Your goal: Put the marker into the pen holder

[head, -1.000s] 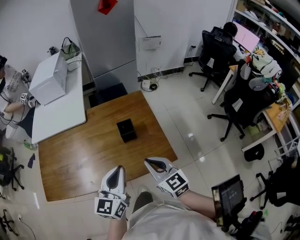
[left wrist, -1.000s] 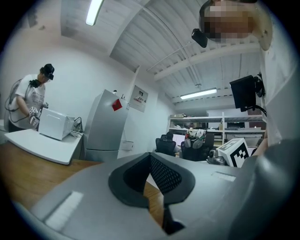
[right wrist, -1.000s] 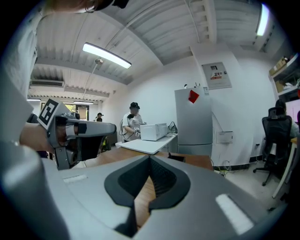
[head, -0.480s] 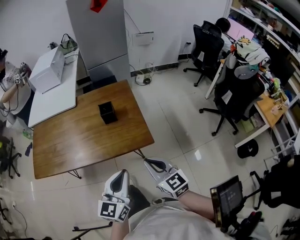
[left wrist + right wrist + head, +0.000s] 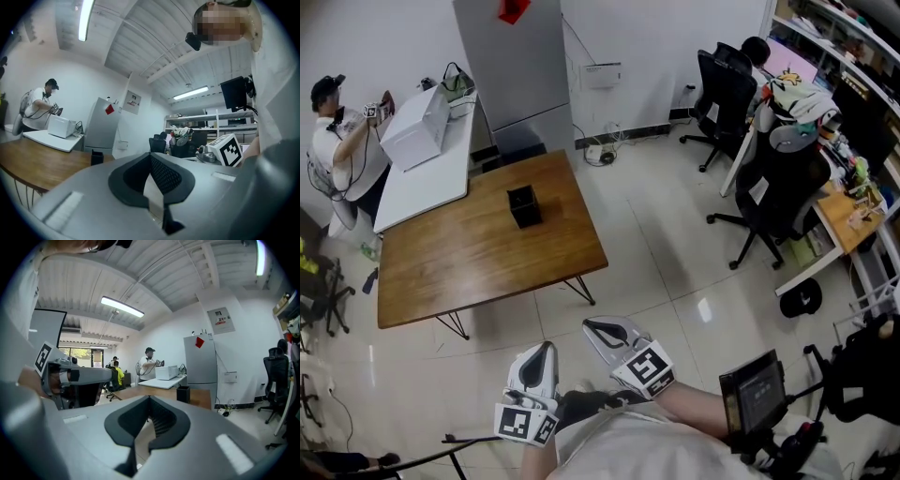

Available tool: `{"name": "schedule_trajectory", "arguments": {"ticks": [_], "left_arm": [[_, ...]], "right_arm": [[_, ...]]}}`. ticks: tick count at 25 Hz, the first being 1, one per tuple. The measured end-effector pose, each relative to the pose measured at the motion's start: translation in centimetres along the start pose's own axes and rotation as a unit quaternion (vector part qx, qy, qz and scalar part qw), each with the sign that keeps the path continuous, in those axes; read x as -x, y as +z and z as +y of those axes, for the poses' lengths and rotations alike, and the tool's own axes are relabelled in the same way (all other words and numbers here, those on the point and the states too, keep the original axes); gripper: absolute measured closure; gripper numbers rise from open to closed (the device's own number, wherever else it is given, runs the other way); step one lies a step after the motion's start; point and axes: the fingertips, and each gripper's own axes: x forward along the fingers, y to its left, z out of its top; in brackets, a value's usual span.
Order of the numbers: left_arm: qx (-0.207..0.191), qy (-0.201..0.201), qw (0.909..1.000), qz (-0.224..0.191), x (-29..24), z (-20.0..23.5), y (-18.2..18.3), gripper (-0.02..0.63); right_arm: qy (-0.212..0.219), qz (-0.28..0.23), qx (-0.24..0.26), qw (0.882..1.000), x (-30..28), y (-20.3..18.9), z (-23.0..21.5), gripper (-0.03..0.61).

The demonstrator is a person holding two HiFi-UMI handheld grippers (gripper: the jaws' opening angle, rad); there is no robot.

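The black pen holder (image 5: pixel 523 206) stands upright on the brown wooden table (image 5: pixel 469 267), far ahead of me. It also shows in the left gripper view as a small pen holder (image 5: pixel 97 157) and in the right gripper view as a pen holder (image 5: pixel 183 393). I see no marker in any view. My left gripper (image 5: pixel 547 346) and right gripper (image 5: pixel 592 324) hover over the tiled floor close to my body, well short of the table. Both are shut with nothing between the jaws.
A white table (image 5: pixel 422 183) with a white box (image 5: pixel 414 127) adjoins the wooden one; a person (image 5: pixel 337 145) stands at its far end. A grey cabinet (image 5: pixel 511 70) is behind. Office chairs (image 5: pixel 773 202) and cluttered desks (image 5: pixel 853 206) fill the right side.
The wooden table, close under the grippers a second ago, now lies farther off with open floor between. A person at the white table has come into view. Both grippers stay shut.
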Motion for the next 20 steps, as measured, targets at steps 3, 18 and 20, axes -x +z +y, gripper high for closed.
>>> {"name": "schedule_trajectory", "arguments": {"ticks": [3, 18, 20], "left_arm": [[-0.005, -0.021, 0.9997, -0.014, 0.7, -0.6, 0.9, 0.598], [-0.048, -0.047, 0.9971, -0.034, 2.7, 2.8, 4.8, 0.598], [-0.047, -0.048, 0.9971, -0.035, 2.8, 3.1, 4.8, 0.598]], "right_arm": [[-0.008, -0.002, -0.002, 1.0, 0.2, 0.3, 0.6, 0.576], [-0.014, -0.035, 0.024, 0.999, -1.9, 5.0, 4.0, 0.577], [-0.016, -0.036, 0.026, 0.999, -2.0, 5.2, 4.1, 0.577]]}}
